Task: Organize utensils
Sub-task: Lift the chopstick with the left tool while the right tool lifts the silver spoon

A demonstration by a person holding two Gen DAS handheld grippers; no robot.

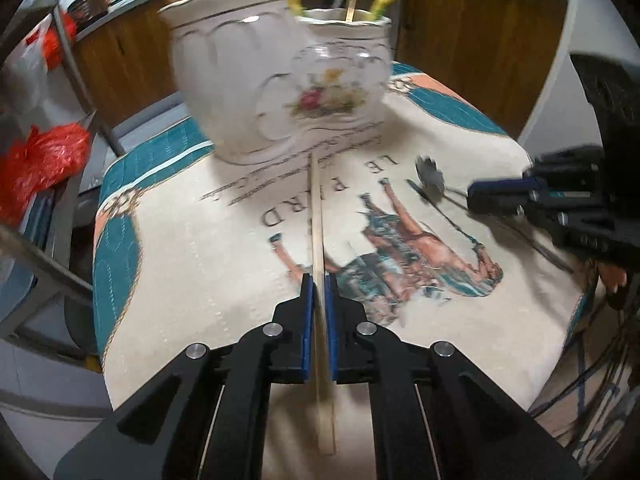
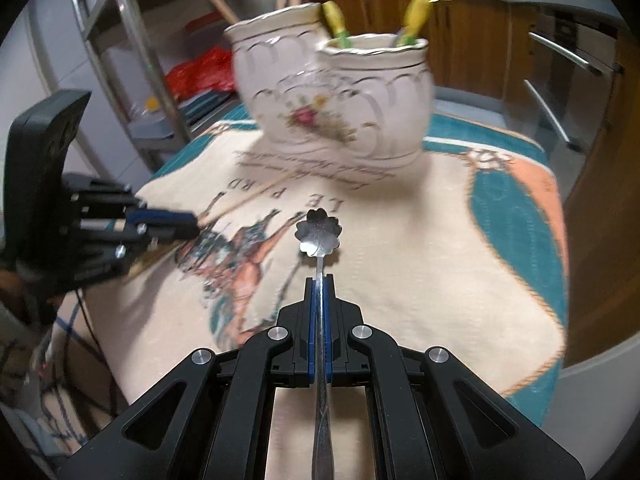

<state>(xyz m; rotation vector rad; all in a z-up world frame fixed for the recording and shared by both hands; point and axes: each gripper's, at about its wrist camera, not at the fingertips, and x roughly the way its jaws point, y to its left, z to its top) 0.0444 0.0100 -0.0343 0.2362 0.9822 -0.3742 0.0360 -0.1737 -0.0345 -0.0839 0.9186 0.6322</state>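
Left gripper (image 1: 319, 280) nearest the lens, jaws closed tight on one wooden stick (image 1: 318, 216); the stick runs between the blue pads, its far tip pointing at the foot of the big jar. Right gripper (image 2: 320, 280) likewise clamped shut, on one metal spoon (image 2: 320, 232) with a flower-shaped bowl; handle runs back through the pads, bowel end forward over the cloth, whether touching it I cannot tell.

One table, covered by one cream cloth (image 1: 192, 240) with teal corners, a horse print and lettering.

Two white ceramic jars with gold trim stand at the far side, touching or nearly so. Larger jar (image 1: 224, 80) on the left holds about three wooden handles, blurred. Smaller jar (image 2: 380, 92), with a flower print, holds two yellow-green handled utensils (image 2: 416, 16) and at least one gold-coloured one.

Both grippers sit over the cloth, well apart from each other, each seen at the edge of the other's view. Red plastic bags (image 1: 44, 160) lie off the table on the left, count unclear. Wooden cabinets behind.
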